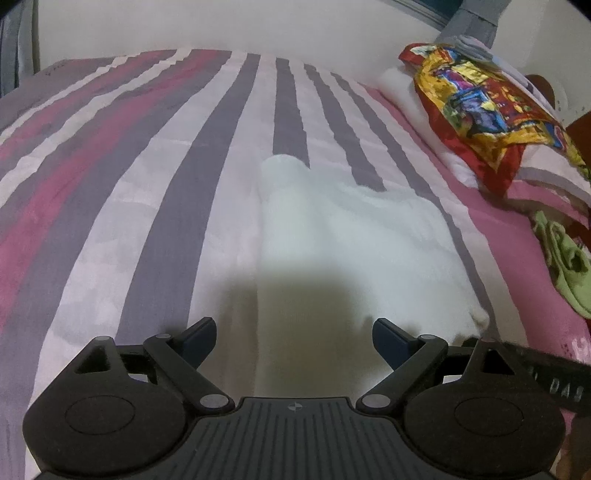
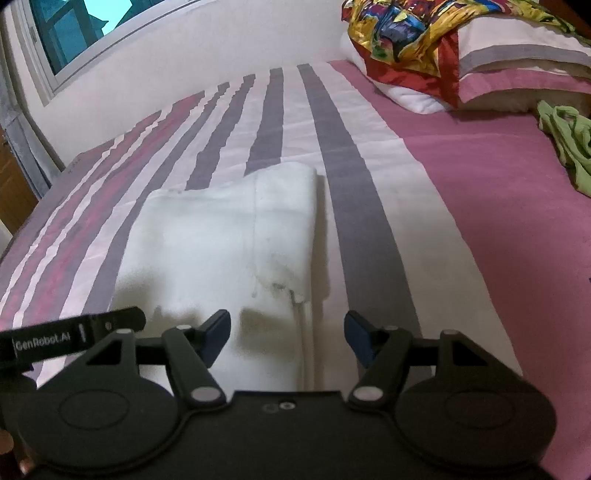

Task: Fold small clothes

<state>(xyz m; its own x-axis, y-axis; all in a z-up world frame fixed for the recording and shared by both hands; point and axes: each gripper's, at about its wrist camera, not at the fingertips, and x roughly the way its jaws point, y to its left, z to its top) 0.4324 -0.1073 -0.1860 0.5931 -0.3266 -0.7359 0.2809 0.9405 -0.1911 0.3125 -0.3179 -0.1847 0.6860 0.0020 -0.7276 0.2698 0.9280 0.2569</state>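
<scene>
A white garment (image 1: 351,236) lies folded and flat on the striped bedspread (image 1: 147,177), right in front of both grippers. It also shows in the right wrist view (image 2: 221,240), with a seam running down it. My left gripper (image 1: 294,341) is open and empty, its jaws wide apart over the garment's near edge. My right gripper (image 2: 287,338) is open and empty over the garment's near right corner. A crumpled green garment (image 1: 565,258) lies at the far right on the pink sheet; it also shows in the right wrist view (image 2: 565,140).
Pillows (image 2: 517,62) draped with a red and yellow patterned cloth (image 1: 480,103) lie at the bed's head on the right. A white wall (image 1: 221,26) runs along the far side, with a window (image 2: 74,33). The other gripper's body (image 2: 66,338) shows at left.
</scene>
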